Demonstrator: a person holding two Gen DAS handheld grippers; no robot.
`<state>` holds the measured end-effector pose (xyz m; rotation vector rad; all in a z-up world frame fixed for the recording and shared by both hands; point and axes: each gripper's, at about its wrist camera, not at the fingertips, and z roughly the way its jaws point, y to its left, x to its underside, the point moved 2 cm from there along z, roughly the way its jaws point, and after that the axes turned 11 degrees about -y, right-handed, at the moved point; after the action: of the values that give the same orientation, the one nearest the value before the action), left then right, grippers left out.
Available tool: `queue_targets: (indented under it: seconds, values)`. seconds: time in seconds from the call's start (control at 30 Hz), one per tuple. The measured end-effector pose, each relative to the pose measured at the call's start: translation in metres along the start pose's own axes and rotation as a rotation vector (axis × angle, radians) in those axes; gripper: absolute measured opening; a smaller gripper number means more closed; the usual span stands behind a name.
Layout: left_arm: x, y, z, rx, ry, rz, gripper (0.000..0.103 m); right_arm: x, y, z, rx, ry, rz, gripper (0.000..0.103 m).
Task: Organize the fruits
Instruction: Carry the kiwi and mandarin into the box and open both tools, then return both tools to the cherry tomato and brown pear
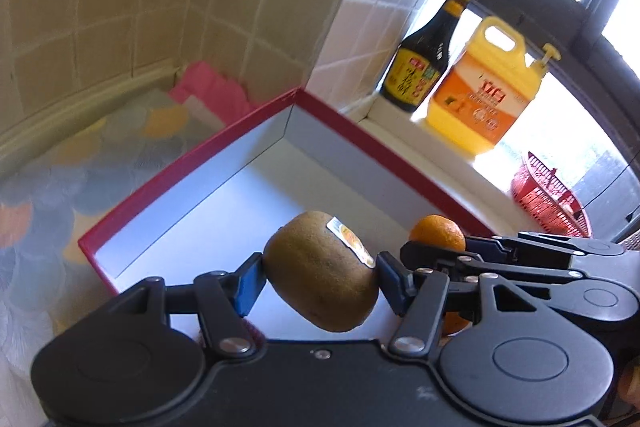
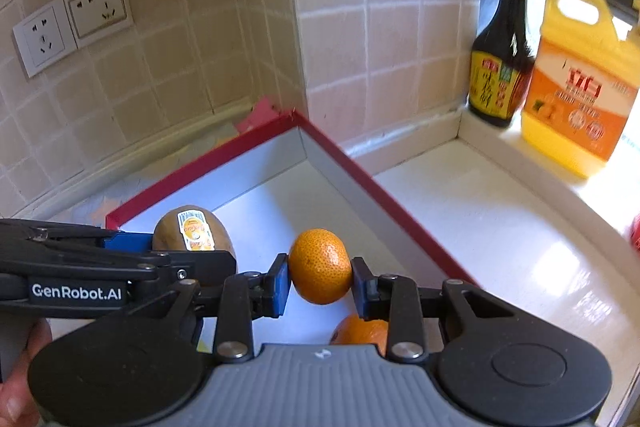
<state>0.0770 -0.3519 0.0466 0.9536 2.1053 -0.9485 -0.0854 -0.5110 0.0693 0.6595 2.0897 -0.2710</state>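
My left gripper [image 1: 320, 277] is shut on a brown kiwi [image 1: 320, 271] with a sticker, held over the open red-rimmed white box [image 1: 192, 155]. The kiwi also shows in the right wrist view [image 2: 192, 231], with the left gripper [image 2: 120, 259] beside it. My right gripper [image 2: 320, 281] is shut on a small orange mandarin [image 2: 320, 265] over the same box [image 2: 224, 155]. That mandarin shows in the left wrist view [image 1: 438, 233] behind the right gripper [image 1: 520, 255]. A second mandarin [image 2: 360, 331] lies on the box floor below my right gripper, partly hidden.
A dark sauce bottle [image 2: 500, 59] and a yellow-orange detergent jug [image 2: 580, 87] stand on the window ledge at right. A red basket [image 1: 552, 199] sits further along. Tiled walls with sockets [image 2: 72, 31] close the corner. A patterned cloth [image 1: 60, 167] and pink item [image 1: 212, 91] lie left of the box.
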Motion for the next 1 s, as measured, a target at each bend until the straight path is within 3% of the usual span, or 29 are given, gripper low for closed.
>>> queue_targets:
  seconds: [0.23, 0.27, 0.37, 0.63, 1.0]
  values:
    - [0.011, 0.003, 0.006, 0.011, 0.030, -0.022, 0.072, 0.007, 0.003, 0.001, 0.029, 0.021, -0.038, 0.038]
    - [0.011, 0.004, 0.005, 0.013, 0.019, -0.038, 0.078, 0.007, 0.003, -0.001, 0.038, 0.016, -0.044, 0.044]
    - [0.008, 0.007, -0.007, 0.040, -0.011, -0.088, 0.079, 0.005, 0.003, -0.010, 0.049, -0.009, -0.058, 0.045]
    - [0.013, 0.007, -0.086, -0.061, -0.149, -0.088, 0.080, -0.010, 0.030, -0.036, -0.036, -0.084, -0.094, 0.045]
    - [0.043, 0.044, -0.178, -0.212, -0.271, -0.152, 0.080, -0.016, 0.118, -0.066, -0.164, -0.136, -0.204, 0.045]
